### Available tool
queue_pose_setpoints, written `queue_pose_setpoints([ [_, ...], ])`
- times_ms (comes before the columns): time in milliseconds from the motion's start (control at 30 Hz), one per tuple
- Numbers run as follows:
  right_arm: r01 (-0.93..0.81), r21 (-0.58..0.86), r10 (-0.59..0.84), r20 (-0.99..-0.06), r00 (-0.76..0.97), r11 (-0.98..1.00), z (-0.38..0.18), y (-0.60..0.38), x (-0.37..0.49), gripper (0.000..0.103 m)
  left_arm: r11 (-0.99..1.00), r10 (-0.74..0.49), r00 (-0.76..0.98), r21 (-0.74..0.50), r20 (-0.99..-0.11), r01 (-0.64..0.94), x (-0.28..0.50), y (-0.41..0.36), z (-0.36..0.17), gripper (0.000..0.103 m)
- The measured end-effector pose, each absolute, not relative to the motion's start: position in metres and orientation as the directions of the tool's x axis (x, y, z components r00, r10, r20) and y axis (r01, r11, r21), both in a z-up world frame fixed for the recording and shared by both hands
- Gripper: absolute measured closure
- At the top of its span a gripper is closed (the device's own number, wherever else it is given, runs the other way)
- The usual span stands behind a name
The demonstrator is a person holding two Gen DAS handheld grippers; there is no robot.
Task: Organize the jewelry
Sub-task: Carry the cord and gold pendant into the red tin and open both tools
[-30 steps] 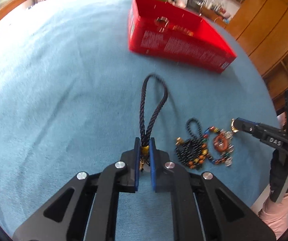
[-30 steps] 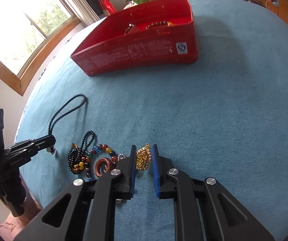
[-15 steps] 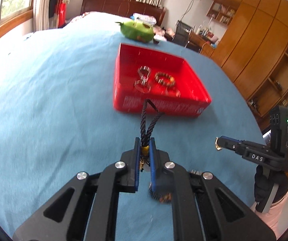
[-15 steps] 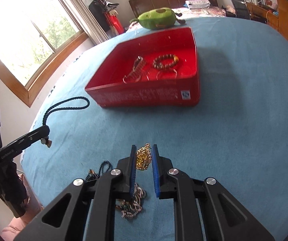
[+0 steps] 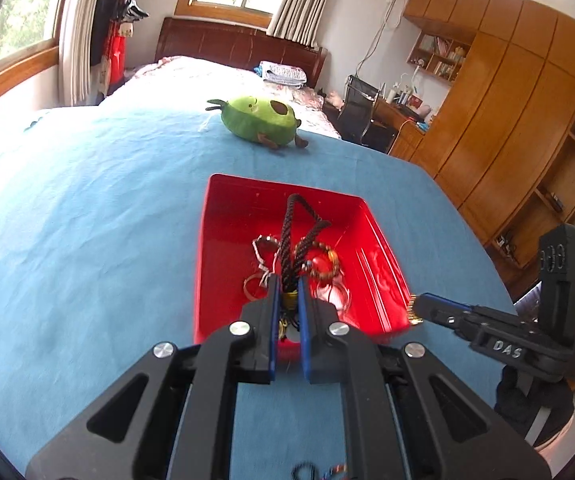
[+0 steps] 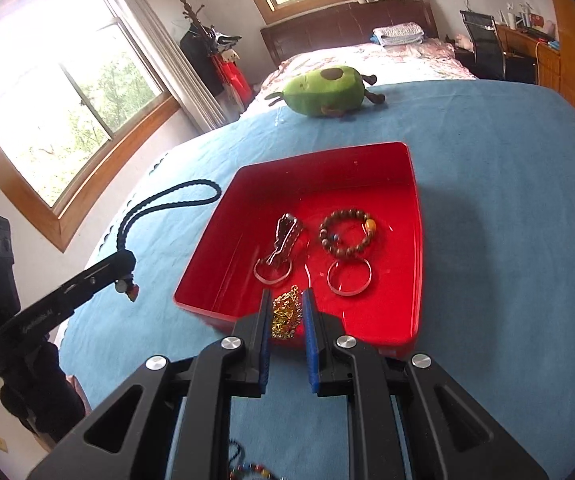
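Both tools have risen from the surface toward the red tray (image 6: 417, 216): the left tool (image 5: 288, 304) clamped on a black cord necklace (image 5: 299, 228), the right tool (image 6: 285, 312) pinching a gold chain (image 6: 285, 314), each near the tray's front edge. Released too early, the chain could fall short of the front wall, or the cord's stiff loop could snag the beaded bracelet (image 6: 347, 234) already inside.

Both tools are matte black plastic with angular arms pierced by triangular cutouts. The left gripper (image 5: 288, 312) carries four round silver screws and blue ribbed pads on its fingers (image 5: 274, 320). The right gripper (image 6: 285, 316) matches it, and its side bears raised letters reading DAS. A black glove (image 5: 527, 404) covers the hand on its handle.
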State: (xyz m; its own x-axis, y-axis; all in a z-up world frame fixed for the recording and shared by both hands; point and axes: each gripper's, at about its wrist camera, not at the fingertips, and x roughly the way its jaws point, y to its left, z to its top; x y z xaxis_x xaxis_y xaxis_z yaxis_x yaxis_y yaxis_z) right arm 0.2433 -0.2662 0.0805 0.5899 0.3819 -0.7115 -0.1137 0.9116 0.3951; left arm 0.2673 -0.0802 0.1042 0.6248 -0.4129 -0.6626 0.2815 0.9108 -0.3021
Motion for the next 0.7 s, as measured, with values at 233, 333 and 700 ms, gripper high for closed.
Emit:
queue_pose_setpoints([
  [233, -0.071, 0.398, 0.367, -0.744, 0.558, 0.915, 0.046, -0.265, 0.312, 0.089, 0.906, -0.422, 0.541, -0.324, -0.727, 0.272, 0.334, -0.103, 0.065, 0.096],
  [333, -0.058, 0.380, 0.348, -0.763, 0.544, 0.923, 0.032, -0.262, 0.331, 0.089, 0.915, -0.401, 0.517, -0.307, -0.756, 0.261, 0.356, -0.110, 0.049, 0.096],
  [700, -0.036, 0.334, 0.307, -0.814, 0.493, 0.942, 0.006, -0.258, 0.348, 0.078, 0.937, -0.344, 0.436, -0.272, -0.832, 0.220, 0.389, -0.115, 0.017, 0.084],
])
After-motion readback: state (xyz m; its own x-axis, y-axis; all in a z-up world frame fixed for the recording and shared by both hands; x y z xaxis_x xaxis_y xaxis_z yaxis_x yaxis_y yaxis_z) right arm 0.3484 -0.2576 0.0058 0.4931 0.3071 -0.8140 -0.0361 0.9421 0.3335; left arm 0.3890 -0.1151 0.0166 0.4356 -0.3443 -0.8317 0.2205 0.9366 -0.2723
